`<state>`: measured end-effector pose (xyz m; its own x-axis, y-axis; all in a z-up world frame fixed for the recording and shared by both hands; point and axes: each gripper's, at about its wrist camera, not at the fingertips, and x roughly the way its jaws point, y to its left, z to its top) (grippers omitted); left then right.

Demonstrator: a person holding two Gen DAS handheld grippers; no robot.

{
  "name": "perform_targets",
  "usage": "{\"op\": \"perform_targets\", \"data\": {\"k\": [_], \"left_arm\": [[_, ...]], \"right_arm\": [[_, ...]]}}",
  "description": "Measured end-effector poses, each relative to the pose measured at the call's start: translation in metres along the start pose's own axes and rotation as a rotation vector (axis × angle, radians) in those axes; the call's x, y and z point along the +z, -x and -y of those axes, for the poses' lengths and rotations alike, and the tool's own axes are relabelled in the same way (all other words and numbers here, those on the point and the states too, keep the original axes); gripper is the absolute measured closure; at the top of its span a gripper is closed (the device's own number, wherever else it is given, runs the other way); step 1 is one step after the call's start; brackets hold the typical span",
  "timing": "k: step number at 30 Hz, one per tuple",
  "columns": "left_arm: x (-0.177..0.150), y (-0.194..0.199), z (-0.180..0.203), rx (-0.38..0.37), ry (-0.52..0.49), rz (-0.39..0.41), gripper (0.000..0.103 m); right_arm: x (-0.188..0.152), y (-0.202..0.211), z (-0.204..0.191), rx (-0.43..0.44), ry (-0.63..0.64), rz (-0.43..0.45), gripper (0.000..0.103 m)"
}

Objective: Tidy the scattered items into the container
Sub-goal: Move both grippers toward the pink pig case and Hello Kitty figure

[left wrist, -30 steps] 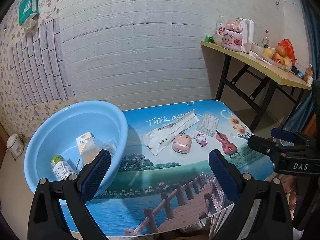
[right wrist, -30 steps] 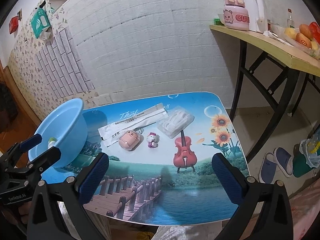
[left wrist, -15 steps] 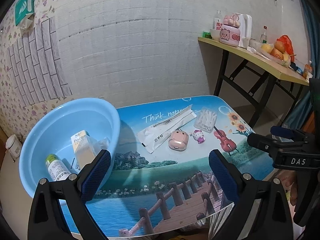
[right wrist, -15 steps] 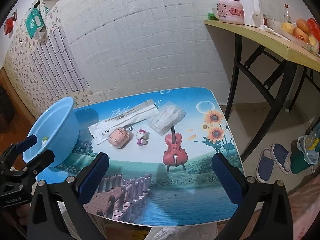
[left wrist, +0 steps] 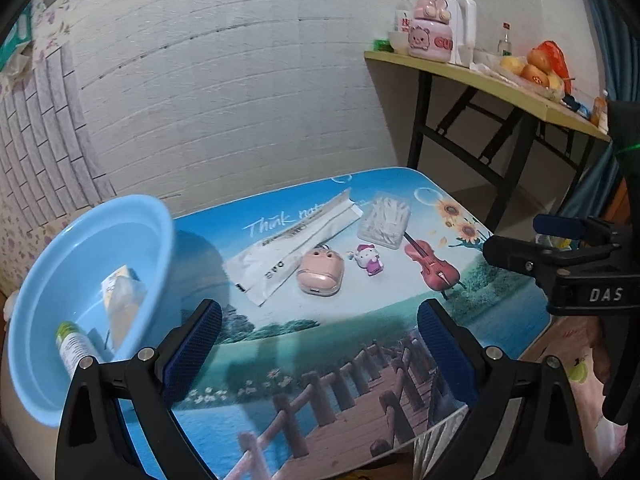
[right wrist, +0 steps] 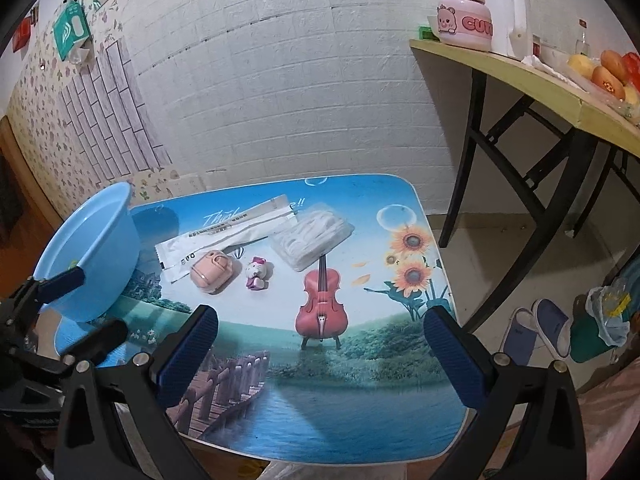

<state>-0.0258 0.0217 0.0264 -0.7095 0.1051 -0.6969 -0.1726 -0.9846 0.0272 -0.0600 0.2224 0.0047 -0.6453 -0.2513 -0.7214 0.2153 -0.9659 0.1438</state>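
Both tongs empty above the near edge of the desk; four items loose, basin at left.

Left to right: blue basin (left wrist: pixel 80 280) stands at the desk's (right wrist: pixel 360 360) left end, holding a green-capped tube (left wrist: pixel 74 346) and a small carton (left wrist: pixel 120 296), the carton leaning on the inner wall. Just right of it lies a long white sachet (left wrist: pixel 292 248), diagonal, then a pink earbud case (left wrist: pixel 320 276) touching the sachet's near edge. Beside the case is a small cat figurine (left wrist: pixel 370 260), apart from it. Farthest right, a clear bag of cotton swabs (left wrist: pixel 384 220) lies near the sachet's far tip. Left tongs (left wrist: pixel 320 344): fingers wide apart, nothing between them. Right tongs (right wrist: pixel 320 352): fingers likewise spread, empty, over the printed violin.
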Motion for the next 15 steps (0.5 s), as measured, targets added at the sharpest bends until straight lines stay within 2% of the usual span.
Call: {"op": "perform_targets", "data": {"k": [8, 15], "left_arm": [[0.007, -0.034, 0.002, 0.002, 0.020, -0.025, 0.006], [0.010, -0.063, 0.004, 0.004, 0.032, -0.052, 0.019]], "right_arm": [[0.001, -0.013, 0.008, 0.024, 0.021, 0.005, 0.000], [0.007, -0.026, 0.018, 0.036, 0.007, 0.010, 0.002]]}}
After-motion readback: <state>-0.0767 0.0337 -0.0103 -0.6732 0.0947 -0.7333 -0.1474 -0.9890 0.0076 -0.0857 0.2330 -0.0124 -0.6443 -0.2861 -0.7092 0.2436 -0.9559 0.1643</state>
